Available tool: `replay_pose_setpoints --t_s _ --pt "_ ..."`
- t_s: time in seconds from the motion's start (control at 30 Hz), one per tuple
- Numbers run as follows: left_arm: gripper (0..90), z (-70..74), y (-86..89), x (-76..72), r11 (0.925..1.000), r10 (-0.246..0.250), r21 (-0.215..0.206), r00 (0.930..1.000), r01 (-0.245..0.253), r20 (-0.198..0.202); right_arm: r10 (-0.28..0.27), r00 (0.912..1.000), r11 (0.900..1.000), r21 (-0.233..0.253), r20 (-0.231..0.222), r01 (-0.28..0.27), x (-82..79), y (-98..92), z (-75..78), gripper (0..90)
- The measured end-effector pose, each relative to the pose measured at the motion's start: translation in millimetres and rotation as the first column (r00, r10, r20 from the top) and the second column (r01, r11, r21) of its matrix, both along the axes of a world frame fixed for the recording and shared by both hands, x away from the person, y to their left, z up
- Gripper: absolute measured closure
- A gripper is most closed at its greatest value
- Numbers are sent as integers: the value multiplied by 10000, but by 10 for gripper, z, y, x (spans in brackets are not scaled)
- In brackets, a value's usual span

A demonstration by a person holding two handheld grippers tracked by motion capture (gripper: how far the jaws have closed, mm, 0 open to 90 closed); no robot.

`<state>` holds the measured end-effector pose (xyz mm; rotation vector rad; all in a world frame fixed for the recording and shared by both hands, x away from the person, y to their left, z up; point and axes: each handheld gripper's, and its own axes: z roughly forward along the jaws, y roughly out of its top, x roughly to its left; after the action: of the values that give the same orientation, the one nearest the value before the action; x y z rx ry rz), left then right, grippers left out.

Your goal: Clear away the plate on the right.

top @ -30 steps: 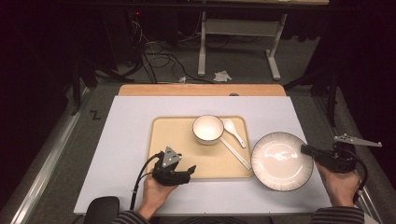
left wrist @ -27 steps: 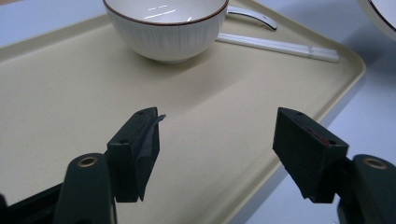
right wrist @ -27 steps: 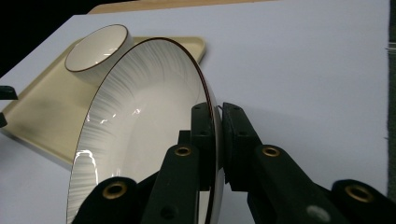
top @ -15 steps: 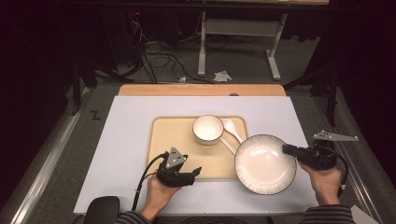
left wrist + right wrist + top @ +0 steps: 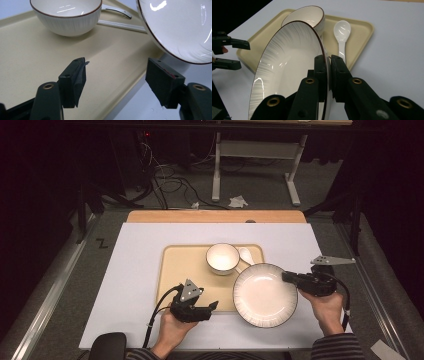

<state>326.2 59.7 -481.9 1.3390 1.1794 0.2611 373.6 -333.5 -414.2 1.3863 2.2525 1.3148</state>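
A white plate (image 5: 265,295) with a dark rim hangs over the right edge of the beige tray (image 5: 185,265). My right gripper (image 5: 289,277) is shut on the plate's right rim; the right gripper view shows the plate (image 5: 287,72) clamped between the jaws of that gripper (image 5: 327,62). On the tray sit a white bowl (image 5: 222,258) and a white spoon (image 5: 246,255). My left gripper (image 5: 214,306) is open at the tray's front edge, with nothing between its jaws. In the left gripper view this gripper (image 5: 116,68) hovers over the tray (image 5: 45,57), the bowl (image 5: 66,15) ahead and the plate (image 5: 180,27) at upper right.
The tray lies on a white mat (image 5: 135,270) that covers the table. A wooden strip (image 5: 215,216) runs along the table's far edge. Cables and a metal frame stand on the floor beyond.
My right gripper has carried the plate leftward from the mat until it overlaps the tray's right edge. The left gripper has shifted slightly right along the tray's front edge.
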Motion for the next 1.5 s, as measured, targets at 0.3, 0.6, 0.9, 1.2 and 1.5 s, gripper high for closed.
replay_pose_setpoints --t_s 0.3,0.6,0.9,1.2,1.5 --pt "333 12 -38 -18 10000 -5 -22 9999 5 -140 442 9990 9990 -45 23 -442 67 301 1 863" --pt "370 21 -61 -59 10000 29 -73 9997 -31 -245 1206 9927 9926 -140 -50 -1207 166 613 -13 862" --pt "489 21 -8 -91 9989 370 -270 9983 -382 -444 1951 9808 9804 -298 62 -1948 266 890 -38 862" --pt "714 11 41 -39 9965 703 -392 9939 -739 -854 2905 9568 9559 -408 -113 -2907 379 1194 -64 860" --pt "812 -35 101 57 9913 900 -808 9824 -1043 -1637 3687 9295 9283 -474 -79 -3687 423 1436 -50 849"
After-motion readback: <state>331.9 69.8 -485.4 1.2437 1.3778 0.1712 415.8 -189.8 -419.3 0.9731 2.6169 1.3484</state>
